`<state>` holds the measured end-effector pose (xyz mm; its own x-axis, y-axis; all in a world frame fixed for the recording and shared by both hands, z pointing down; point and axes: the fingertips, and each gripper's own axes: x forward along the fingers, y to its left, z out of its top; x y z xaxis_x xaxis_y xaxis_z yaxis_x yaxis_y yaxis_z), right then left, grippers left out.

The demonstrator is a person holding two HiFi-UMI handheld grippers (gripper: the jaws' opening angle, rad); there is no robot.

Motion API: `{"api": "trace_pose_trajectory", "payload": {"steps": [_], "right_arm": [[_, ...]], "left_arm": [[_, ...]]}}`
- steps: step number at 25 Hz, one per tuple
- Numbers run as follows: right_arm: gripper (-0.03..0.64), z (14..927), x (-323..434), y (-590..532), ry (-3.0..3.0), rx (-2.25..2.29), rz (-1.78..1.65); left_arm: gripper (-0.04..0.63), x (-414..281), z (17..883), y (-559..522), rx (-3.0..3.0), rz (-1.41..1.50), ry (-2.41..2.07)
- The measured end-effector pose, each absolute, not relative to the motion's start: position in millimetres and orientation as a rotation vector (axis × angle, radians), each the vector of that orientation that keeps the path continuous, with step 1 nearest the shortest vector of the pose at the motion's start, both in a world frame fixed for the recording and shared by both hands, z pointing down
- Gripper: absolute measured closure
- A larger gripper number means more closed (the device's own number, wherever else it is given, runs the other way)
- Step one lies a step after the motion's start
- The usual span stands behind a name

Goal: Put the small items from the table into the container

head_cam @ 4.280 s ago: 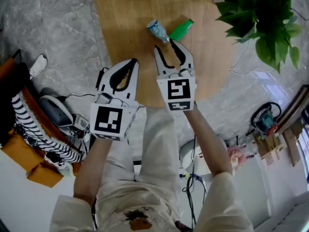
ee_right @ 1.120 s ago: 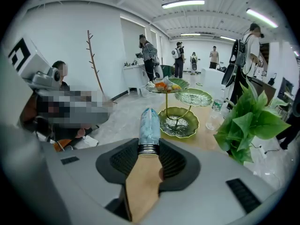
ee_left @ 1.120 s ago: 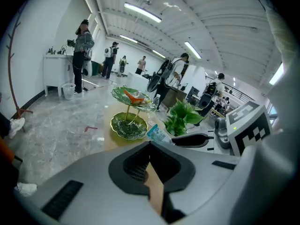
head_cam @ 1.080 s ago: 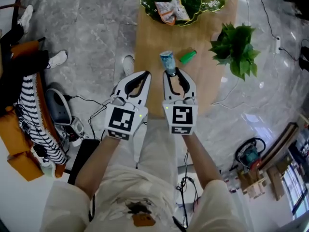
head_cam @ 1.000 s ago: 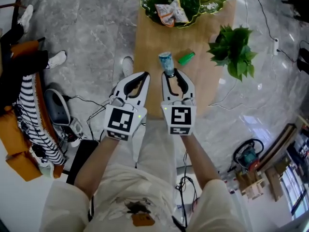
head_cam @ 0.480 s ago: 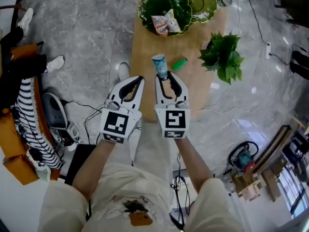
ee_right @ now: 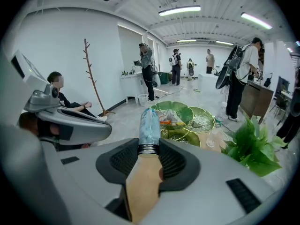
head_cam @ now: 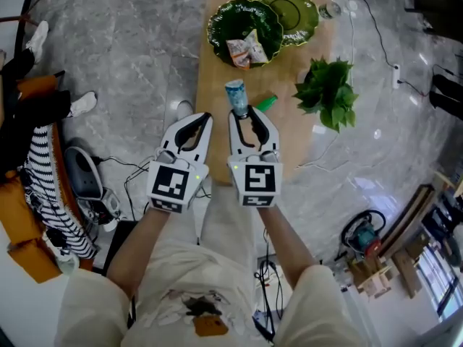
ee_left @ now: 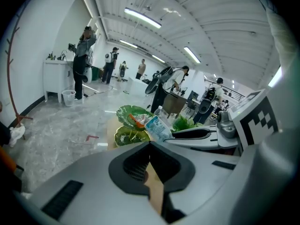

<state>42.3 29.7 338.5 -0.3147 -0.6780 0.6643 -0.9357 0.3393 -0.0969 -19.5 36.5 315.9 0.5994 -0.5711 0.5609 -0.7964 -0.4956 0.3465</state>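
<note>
- Left gripper [head_cam: 202,118]: jaws are pressed together at the tips, and its own view [ee_left: 150,144] shows nothing between them. It is held over the near end of the wooden table [head_cam: 217,78], just beside the right gripper.
- Right gripper [head_cam: 243,114]: jaws are clamped on the dark ribbed cap end of a small blue-and-white bottle [head_cam: 235,95]. The gripper's own view [ee_right: 149,151] confirms the grip.
- Small blue-and-white bottle: its body [ee_right: 150,123] sticks out ahead of the jaws, towards the dishes. It is clear of them, above the middle of the table.
- Green tube [head_cam: 265,103]: lies on the table just to the right of the held bottle, and neither gripper touches it.
- Potted plant [head_cam: 325,92]: stands at the table's right edge, beyond the green tube.
- Leaf-shaped green dish [head_cam: 221,20]: sits at the far end of the table and holds snack packets [head_cam: 246,48].
- Second green dish [head_cam: 289,9]: touches or overlaps the first on its right, with nothing visible in it.
- Clear bottle [head_cam: 329,9]: stands just right of the second dish, at the table's edge.
- Beyond the table: grey marble floor [head_cam: 123,42]. Both gripper views show several people standing far off in the room.
</note>
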Motion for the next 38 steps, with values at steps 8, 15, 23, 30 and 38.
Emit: {"api": "trace_pose_trajectory", "payload": {"steps": [8, 15, 23, 30, 38], "right_arm": [[0.479, 327.8, 31.0, 3.2, -2.049, 1.461, 0.684], [0.479, 325.7, 13.3, -21.7, -2.024, 1.495, 0.72], [0.479, 330.3, -0.4, -49.4, -2.004, 1.519, 0.737], [0.479, 334.9, -5.0, -72.2, -1.975, 1.548, 0.769], [0.479, 340.5, -2.5, -97.0, -1.932, 1.584, 0.785]], "left_arm": [[0.586, -30.4, 309.0, 12.0, 2.254, 0.487, -1.061], [0.586, -52.1, 307.3, -8.3, 2.251, 0.483, -1.064], [0.586, -69.6, 308.2, -31.8, 2.239, 0.467, -1.079], [0.586, -78.8, 313.5, -47.7, 2.226, 0.464, -1.076], [0.586, -82.3, 318.0, -62.9, 2.216, 0.46, -1.069]]}}
